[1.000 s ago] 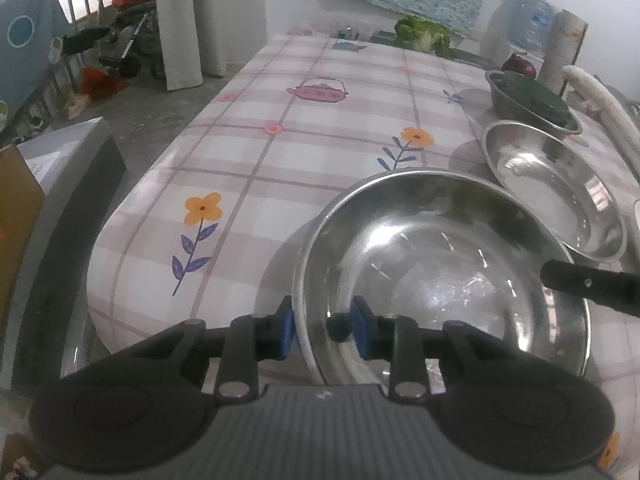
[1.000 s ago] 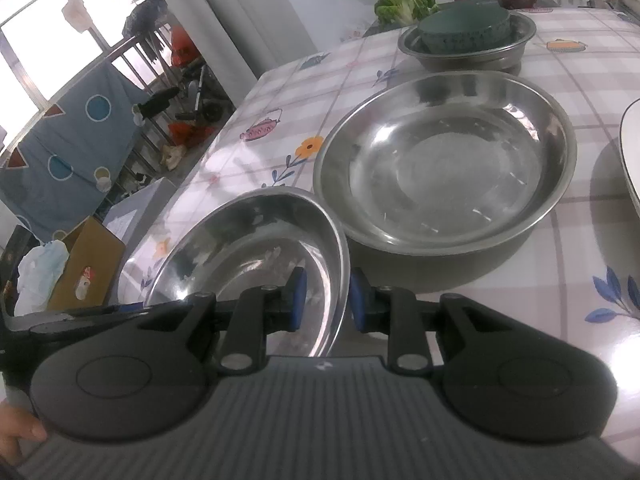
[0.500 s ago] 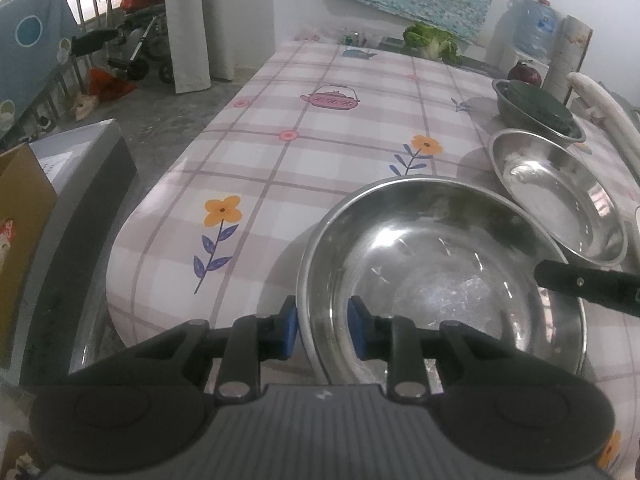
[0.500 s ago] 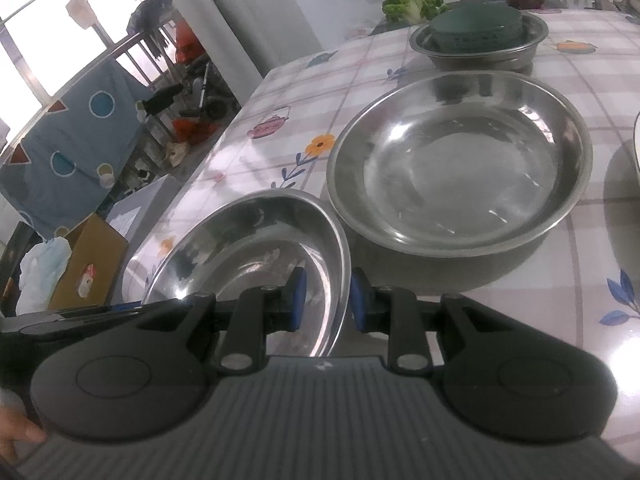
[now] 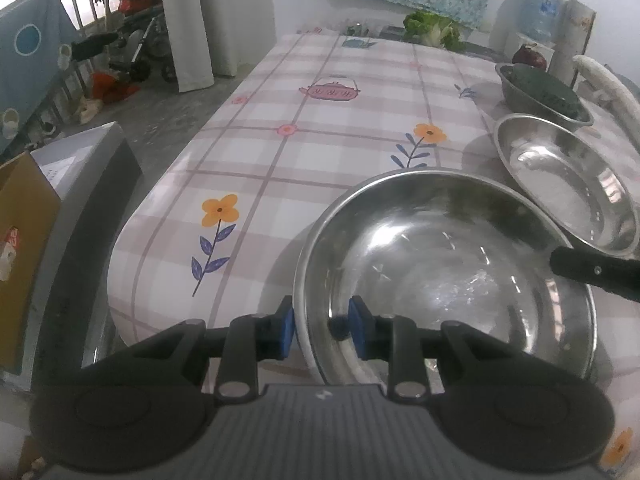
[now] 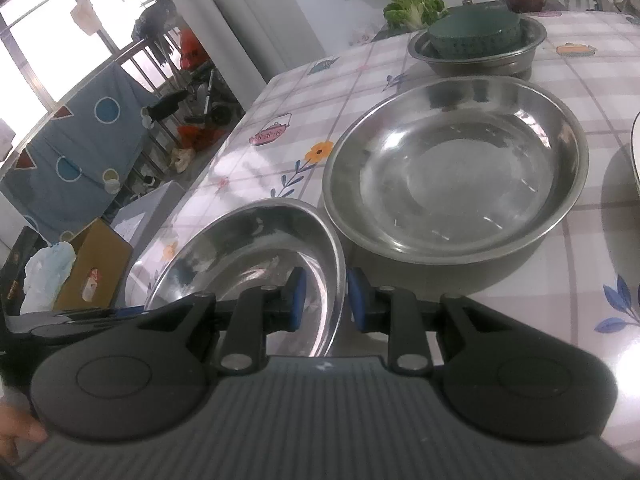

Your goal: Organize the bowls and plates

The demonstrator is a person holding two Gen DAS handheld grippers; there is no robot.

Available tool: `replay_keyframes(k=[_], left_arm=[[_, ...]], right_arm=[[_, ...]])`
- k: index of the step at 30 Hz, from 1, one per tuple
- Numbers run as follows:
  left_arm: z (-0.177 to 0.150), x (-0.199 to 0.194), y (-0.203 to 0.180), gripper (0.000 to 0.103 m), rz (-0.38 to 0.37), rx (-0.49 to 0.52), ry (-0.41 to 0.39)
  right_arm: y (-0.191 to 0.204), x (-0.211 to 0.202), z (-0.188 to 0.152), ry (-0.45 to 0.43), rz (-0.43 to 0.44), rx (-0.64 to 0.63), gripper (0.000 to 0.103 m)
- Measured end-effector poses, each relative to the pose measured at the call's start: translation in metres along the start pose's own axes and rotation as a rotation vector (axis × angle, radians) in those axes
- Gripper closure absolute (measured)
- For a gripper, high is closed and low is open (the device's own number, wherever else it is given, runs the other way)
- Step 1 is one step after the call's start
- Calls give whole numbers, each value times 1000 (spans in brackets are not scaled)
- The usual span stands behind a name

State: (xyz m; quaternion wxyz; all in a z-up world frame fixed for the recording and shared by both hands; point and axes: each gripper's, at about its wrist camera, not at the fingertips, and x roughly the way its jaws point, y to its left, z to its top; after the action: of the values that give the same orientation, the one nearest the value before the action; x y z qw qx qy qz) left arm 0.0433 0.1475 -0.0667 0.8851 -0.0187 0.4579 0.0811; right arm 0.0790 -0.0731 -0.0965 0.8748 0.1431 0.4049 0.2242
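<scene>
The round shiny steel bowl (image 5: pixel 444 272) sits at the worktop's near corner, just in front of the wider steel basin (image 6: pixel 456 168). It's thin, stiff and slippery, so the rim is the only real handhold. Left claw (image 5: pixel 320 328) and right claw (image 6: pixel 323 300) each straddle that rim, nearly closed; contact isn't clear. Only the right view shows the white plate edge (image 6: pixel 636 152).

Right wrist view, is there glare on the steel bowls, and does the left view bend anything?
Right wrist view: window light streaks the held steel bowl and puts soft highlights in the wide steel basin; the window is blown out. Left wrist view: fisheye curves the table edge; glare flecks the bowl's floor.
</scene>
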Motion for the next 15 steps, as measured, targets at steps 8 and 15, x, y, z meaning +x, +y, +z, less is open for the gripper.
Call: replay_keyframes(k=[8, 15], left_arm=[[1, 5, -7, 69, 30, 15, 6], [1, 2, -11, 67, 37, 9, 8]], right_arm=[[0, 3, -4, 21, 19, 4, 80], [-2, 5, -7, 35, 37, 21, 80]])
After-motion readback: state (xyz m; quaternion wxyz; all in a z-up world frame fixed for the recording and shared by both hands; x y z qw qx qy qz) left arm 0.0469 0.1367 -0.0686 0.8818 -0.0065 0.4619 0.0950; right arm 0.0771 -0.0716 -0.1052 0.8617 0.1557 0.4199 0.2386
